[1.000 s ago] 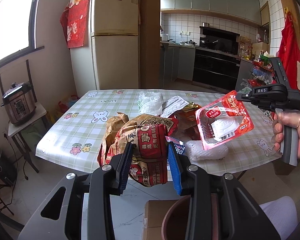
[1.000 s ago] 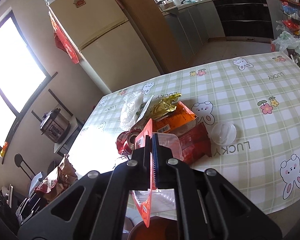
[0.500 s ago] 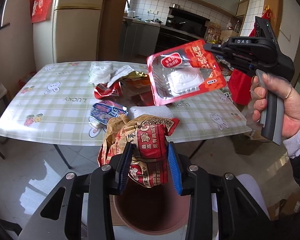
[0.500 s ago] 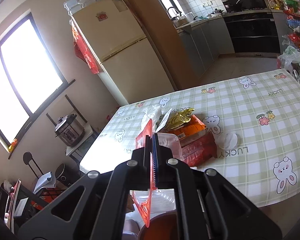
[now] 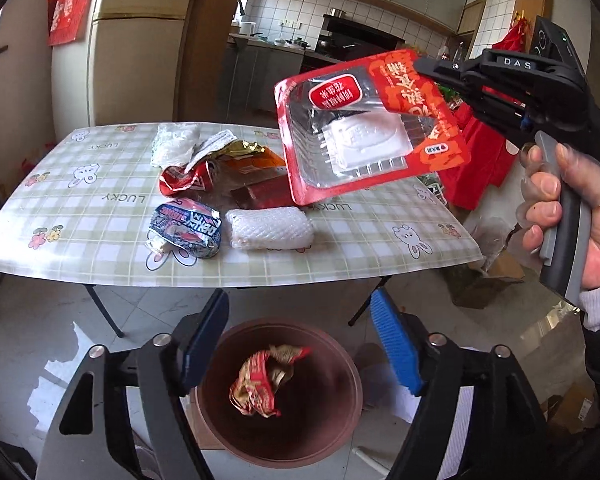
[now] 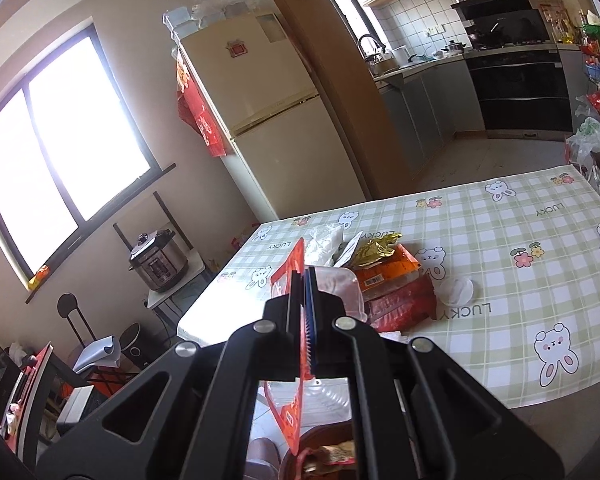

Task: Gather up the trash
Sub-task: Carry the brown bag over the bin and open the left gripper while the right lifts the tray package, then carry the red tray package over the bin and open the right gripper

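Observation:
My left gripper (image 5: 300,344) is open and empty above a brown bin (image 5: 280,392) on the floor. A crumpled red and tan snack bag (image 5: 260,384) lies inside the bin. My right gripper (image 5: 420,66) is shut on a red and clear plastic tray pack (image 5: 364,128) and holds it in the air over the table's near edge. In the right wrist view the pack (image 6: 292,272) sits edge-on between the shut fingers of the gripper (image 6: 306,316), with the bin (image 6: 324,452) below. More trash lies on the checked table (image 5: 80,208): a crushed can (image 5: 184,176), a foil wrapper (image 5: 186,228), white foam netting (image 5: 270,230).
An orange bag (image 6: 396,270), a red bag (image 6: 404,304) and a round clear lid (image 6: 456,292) lie on the table. A fridge (image 6: 268,120) stands behind it. A pressure cooker (image 6: 158,260) sits on a side stand. Cardboard boxes (image 5: 496,276) lie on the floor at the right.
My left gripper opened and the snack bag dropped into the bin. My right gripper has kept the tray pack raised over the table edge.

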`<control>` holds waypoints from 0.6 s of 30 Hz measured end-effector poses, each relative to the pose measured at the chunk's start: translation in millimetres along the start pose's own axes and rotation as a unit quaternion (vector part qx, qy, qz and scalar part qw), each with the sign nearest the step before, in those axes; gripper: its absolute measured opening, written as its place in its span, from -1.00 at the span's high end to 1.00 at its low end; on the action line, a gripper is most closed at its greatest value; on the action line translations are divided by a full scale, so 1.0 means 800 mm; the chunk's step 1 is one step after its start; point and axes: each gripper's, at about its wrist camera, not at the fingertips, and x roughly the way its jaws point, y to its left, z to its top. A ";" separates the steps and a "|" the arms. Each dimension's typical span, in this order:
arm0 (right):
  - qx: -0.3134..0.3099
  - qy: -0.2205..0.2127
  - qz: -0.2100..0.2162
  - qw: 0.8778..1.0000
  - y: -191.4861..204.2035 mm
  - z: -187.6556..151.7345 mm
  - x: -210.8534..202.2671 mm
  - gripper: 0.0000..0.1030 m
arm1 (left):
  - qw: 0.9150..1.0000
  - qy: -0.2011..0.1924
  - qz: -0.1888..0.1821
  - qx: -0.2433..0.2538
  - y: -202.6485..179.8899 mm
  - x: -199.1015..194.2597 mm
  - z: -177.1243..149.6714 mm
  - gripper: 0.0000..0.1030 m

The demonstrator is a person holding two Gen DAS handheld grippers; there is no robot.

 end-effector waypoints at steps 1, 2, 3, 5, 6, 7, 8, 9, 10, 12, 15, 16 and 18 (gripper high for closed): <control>-0.002 -0.001 0.000 1.000 0.001 -0.001 -0.003 0.88 | 1.000 -0.009 0.013 0.000 0.001 -0.006 0.003 -0.60; -0.002 -0.001 0.001 1.000 0.002 -0.002 -0.006 0.88 | 0.999 -0.019 0.026 -0.002 0.004 -0.013 0.006 -0.72; -0.002 -0.001 0.002 1.000 0.004 -0.003 -0.008 0.88 | 0.999 -0.029 0.038 -0.005 0.009 -0.020 0.009 -0.83; -0.008 0.001 0.002 1.000 0.010 -0.007 -0.013 0.88 | 0.997 -0.050 0.055 -0.018 0.024 -0.037 0.015 -0.89; -0.012 0.003 0.002 1.000 0.012 -0.009 -0.015 0.88 | 0.996 -0.059 0.063 -0.026 0.032 -0.045 0.017 -0.89; -0.017 0.005 0.002 1.000 0.016 -0.011 -0.016 0.88 | 0.995 -0.064 0.075 -0.034 0.040 -0.053 0.020 -0.89; -0.022 0.007 0.001 1.000 0.019 -0.014 -0.017 0.88 | 0.993 -0.070 0.090 -0.041 0.049 -0.059 0.023 -0.89; -0.026 0.009 0.000 1.000 0.021 -0.017 -0.018 0.88 | 0.990 -0.075 0.108 -0.047 0.057 -0.066 0.024 -0.89; -0.029 0.013 0.001 0.999 0.024 -0.021 -0.018 0.88 | 0.987 -0.082 0.128 -0.052 0.065 -0.074 0.026 -0.89; -0.035 0.023 0.002 0.999 0.028 -0.028 -0.016 0.88 | 0.980 -0.098 0.166 -0.058 0.080 -0.090 0.028 -0.89; -0.042 0.038 0.003 0.998 0.033 -0.040 -0.014 0.88 | 0.966 -0.118 0.223 -0.062 0.097 -0.113 0.029 -0.89; -0.045 0.043 0.004 0.998 0.035 -0.043 -0.013 0.88 | 0.961 -0.123 0.238 -0.065 0.102 -0.118 0.029 -0.89; -0.050 0.054 0.007 0.997 0.039 -0.051 -0.009 0.88 | 0.954 -0.131 0.260 -0.070 0.109 -0.128 0.028 -0.89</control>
